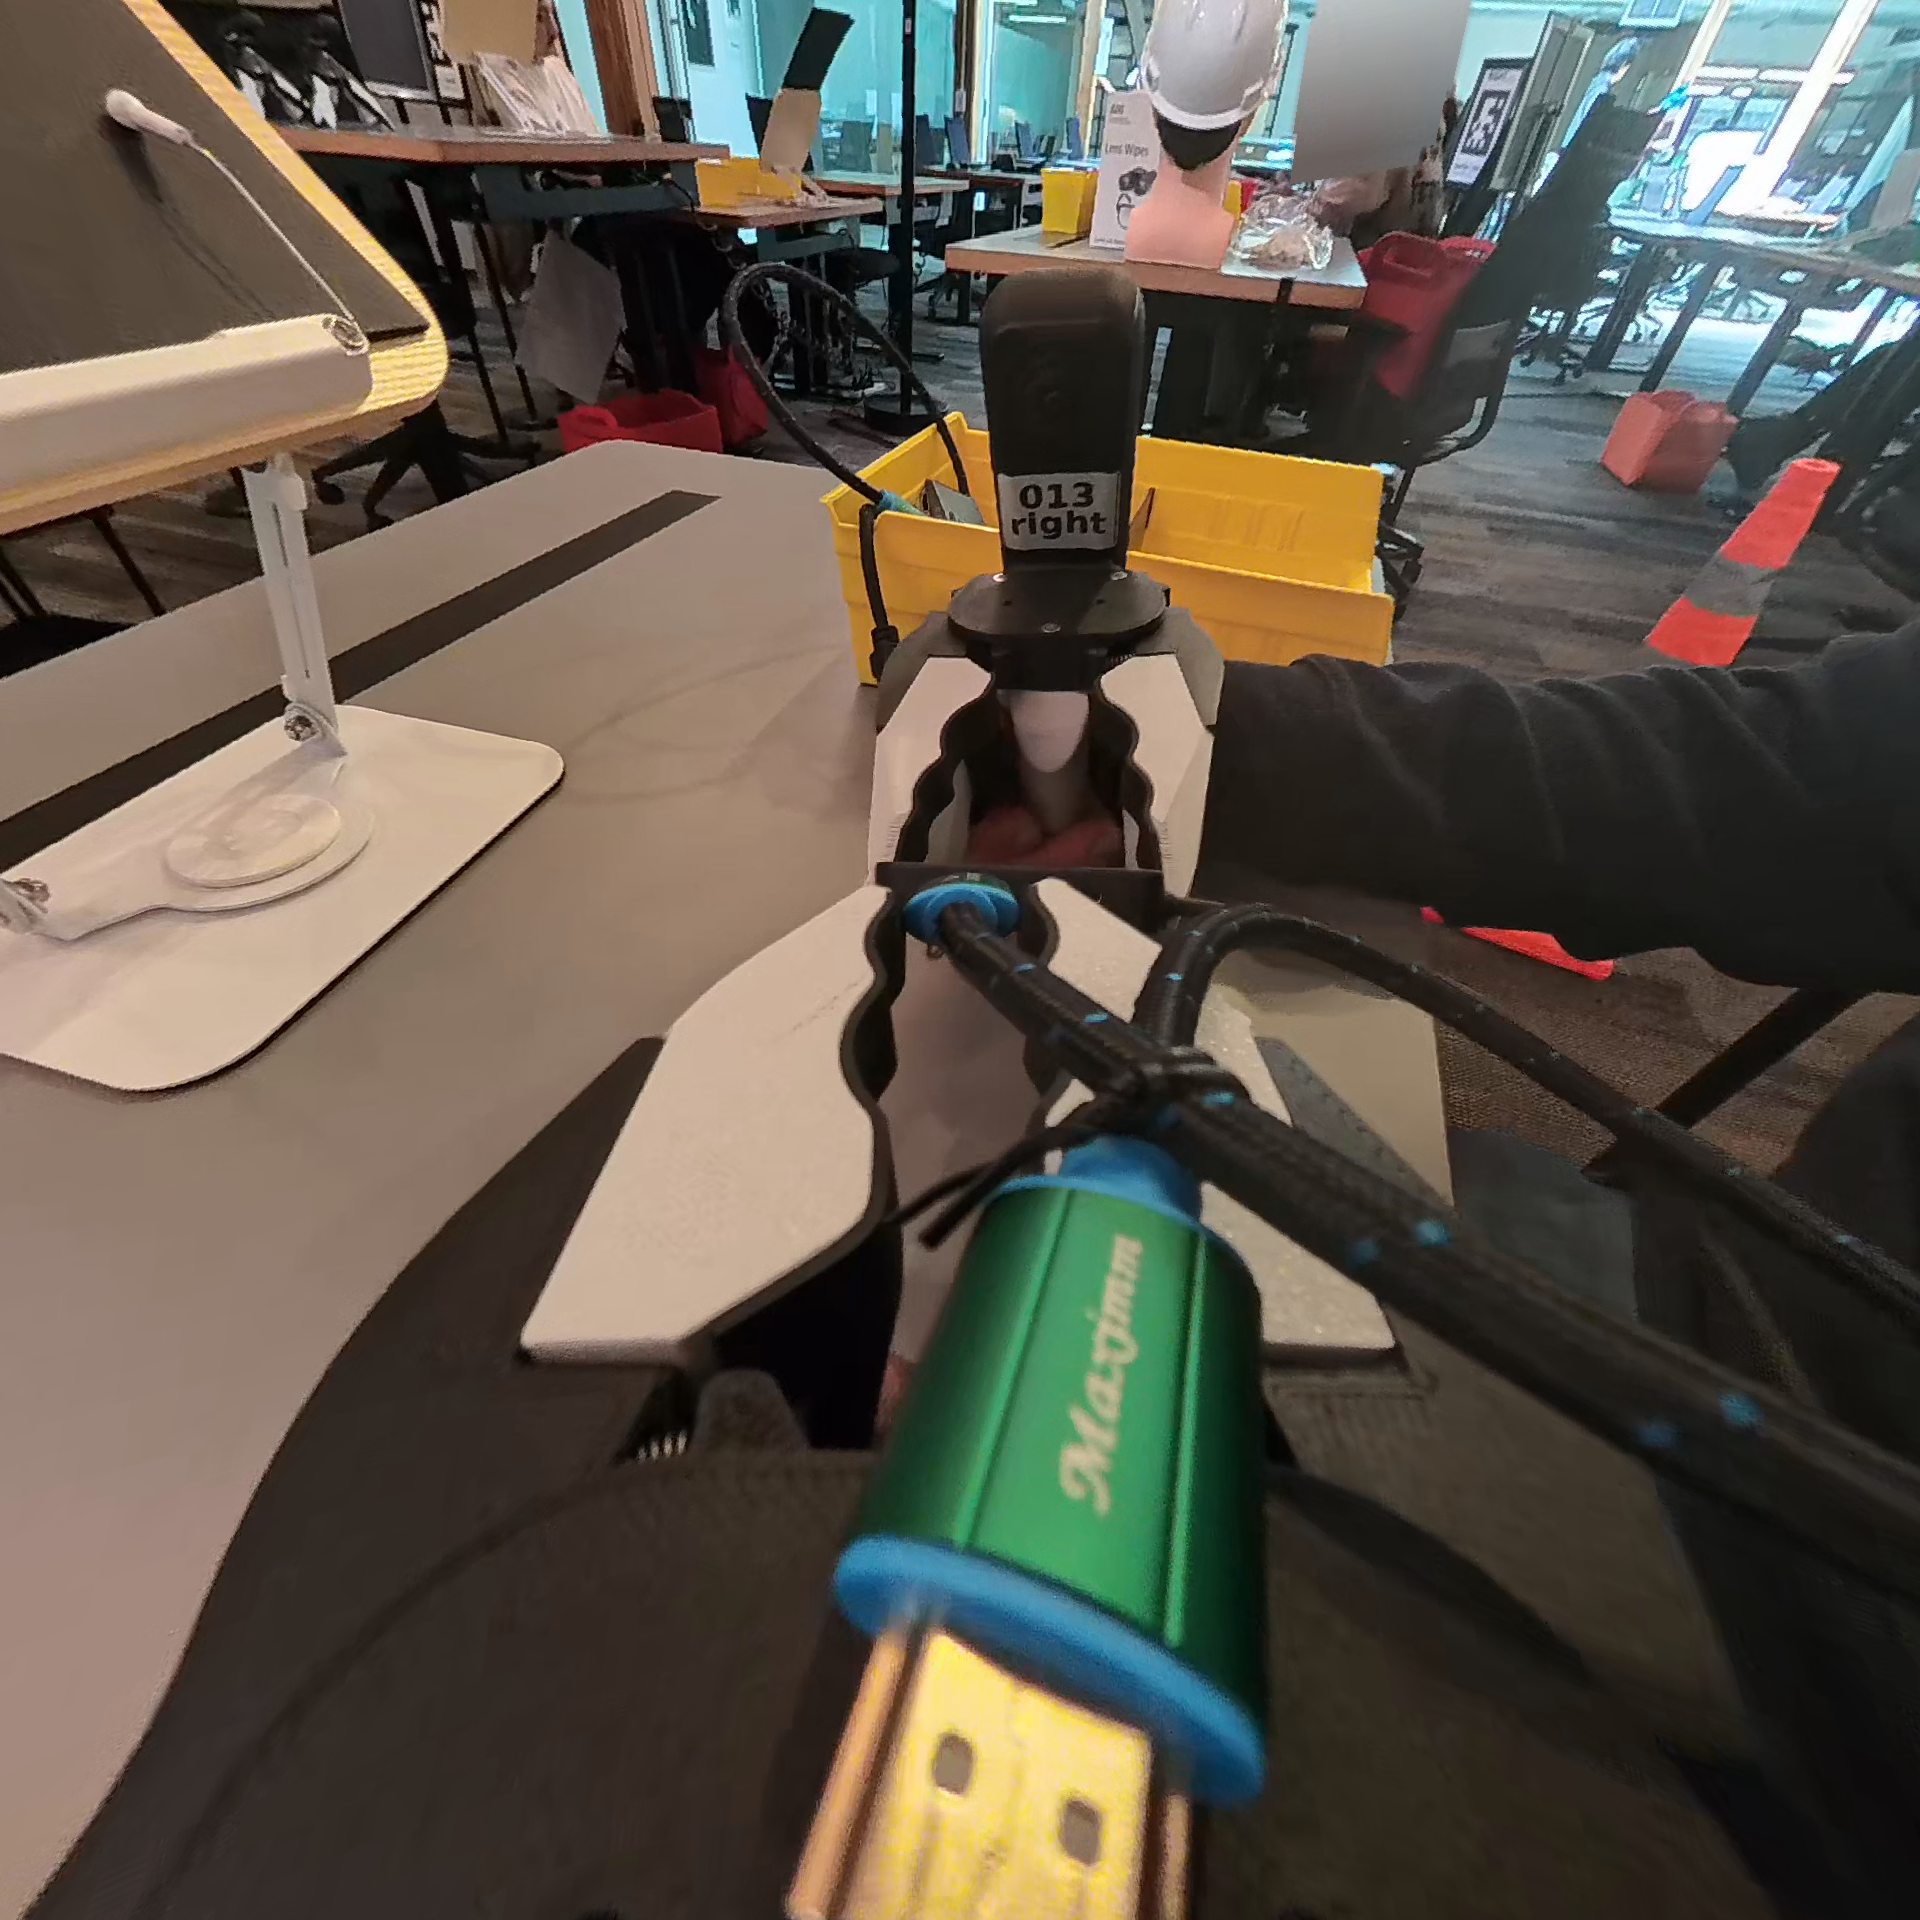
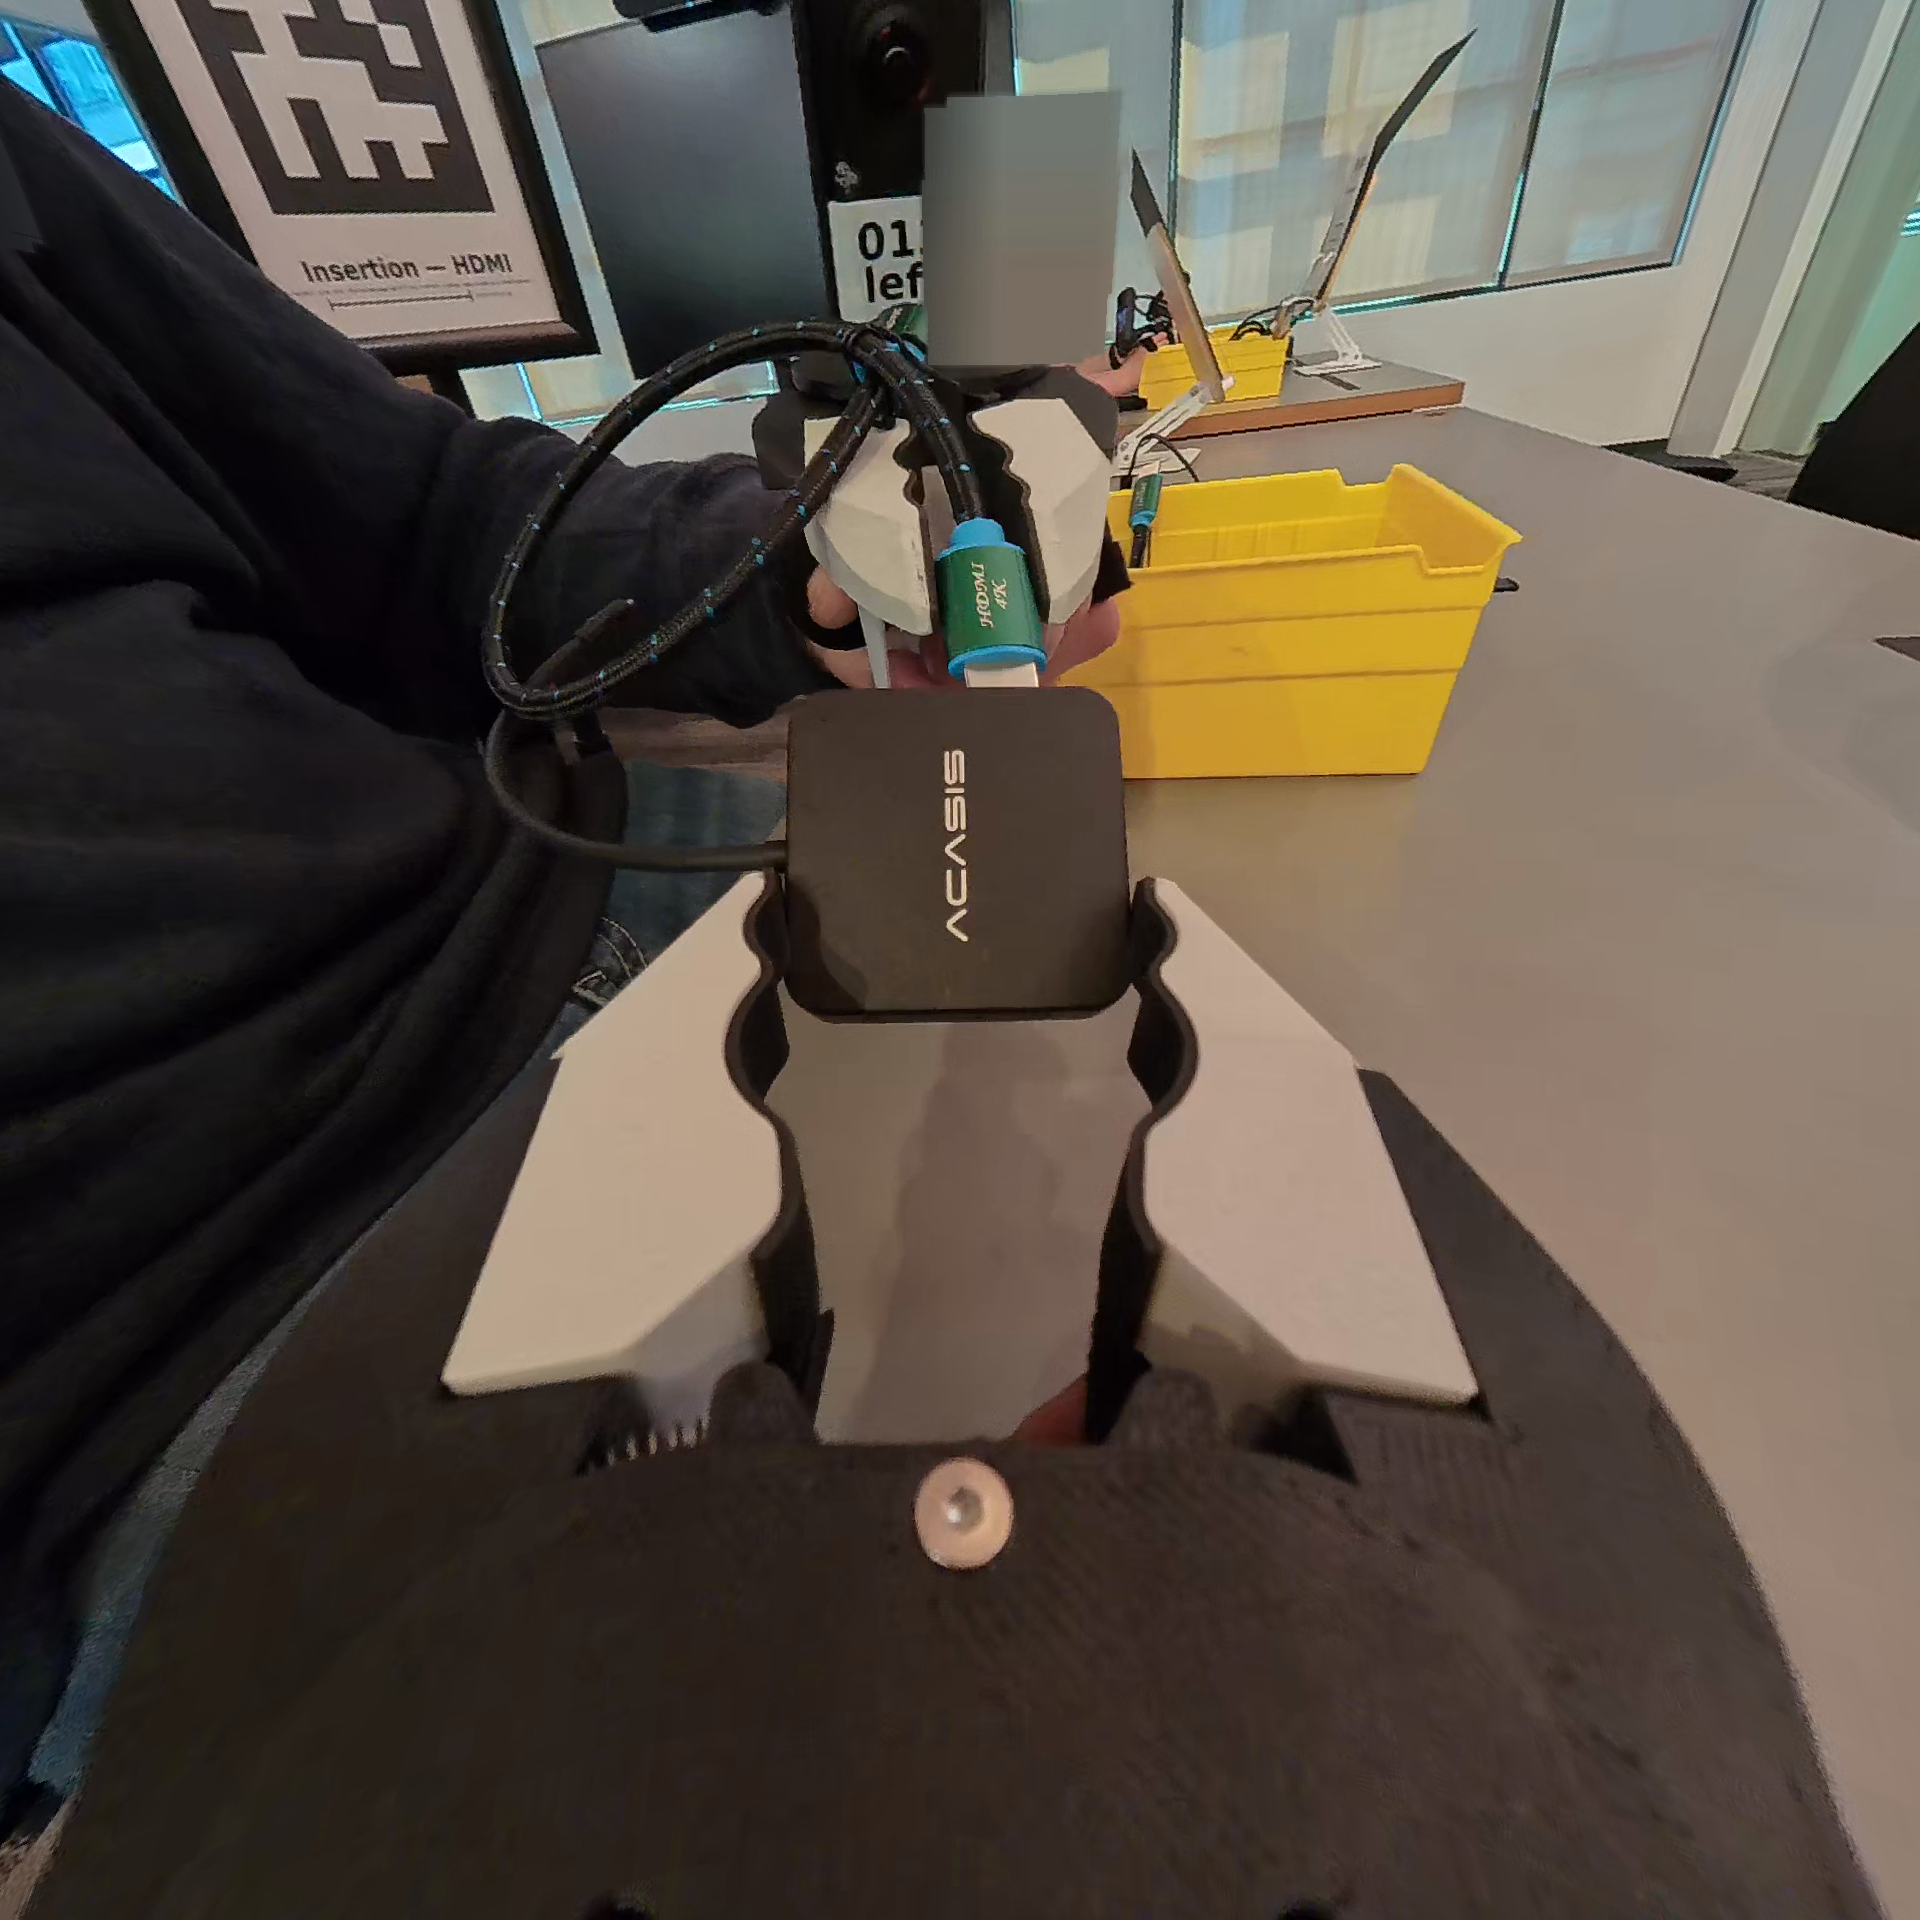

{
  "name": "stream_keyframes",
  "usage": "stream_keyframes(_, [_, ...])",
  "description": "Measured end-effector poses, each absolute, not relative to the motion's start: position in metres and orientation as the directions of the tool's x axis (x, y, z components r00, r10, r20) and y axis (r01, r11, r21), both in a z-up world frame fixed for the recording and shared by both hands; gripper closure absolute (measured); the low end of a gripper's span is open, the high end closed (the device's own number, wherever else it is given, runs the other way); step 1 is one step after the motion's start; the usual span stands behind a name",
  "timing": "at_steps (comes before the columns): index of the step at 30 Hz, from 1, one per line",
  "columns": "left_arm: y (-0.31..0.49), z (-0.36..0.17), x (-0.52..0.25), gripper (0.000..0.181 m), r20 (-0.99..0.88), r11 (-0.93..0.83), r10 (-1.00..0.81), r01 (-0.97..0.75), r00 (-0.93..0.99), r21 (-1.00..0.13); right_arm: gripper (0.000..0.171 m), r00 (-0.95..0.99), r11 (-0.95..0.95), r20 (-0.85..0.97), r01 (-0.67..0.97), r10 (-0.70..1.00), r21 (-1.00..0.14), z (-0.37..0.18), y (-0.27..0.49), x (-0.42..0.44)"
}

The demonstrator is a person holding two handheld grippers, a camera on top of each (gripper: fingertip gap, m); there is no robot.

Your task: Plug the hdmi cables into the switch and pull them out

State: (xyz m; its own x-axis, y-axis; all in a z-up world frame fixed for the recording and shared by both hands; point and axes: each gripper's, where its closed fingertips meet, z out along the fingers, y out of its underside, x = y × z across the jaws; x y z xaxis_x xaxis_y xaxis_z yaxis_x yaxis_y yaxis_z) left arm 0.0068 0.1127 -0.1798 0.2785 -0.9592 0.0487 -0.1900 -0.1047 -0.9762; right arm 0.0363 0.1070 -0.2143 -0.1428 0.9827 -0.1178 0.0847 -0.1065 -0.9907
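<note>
The right gripper (image 2: 956, 935) has its fingers (image 2: 644, 1132) closed on the sides of the black switch (image 2: 951, 847), holding it up over the grey desk (image 2: 1558, 935). Facing it, the left gripper (image 2: 961, 540) has its fingers pinched narrow on the cable just behind a green plug (image 2: 987, 608), whose metal tip sits right at the switch's far edge; whether it has entered a port I can't tell from here.

The worry is alignment. The plug is held by the cord end rather than the body, so it could tilt under pressure and scrape the port rim instead of sliding in. The switch is only gripped at its near end, so a hard push might rock it or slip it back between the fingers.

The cable (image 2: 582, 582) is bundled in a loop, and its other green plug (image 1: 1070, 1455) dangles loose close to the left wrist camera. That swinging weight could tug the held plug off line, or snag on the yellow bin (image 2: 1299, 644) nearby.
</note>
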Motion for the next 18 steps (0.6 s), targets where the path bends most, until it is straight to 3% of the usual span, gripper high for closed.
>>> stream_keyframes(18, [0.1054,-0.1874,0.0106,0.162,0.054,-0.112,-0.969,-0.236,0.239,-0.965,0.107,-0.169,-0.084,-0.107,0.135,0.980,-0.987,-0.2210,0.0997,0.0372])
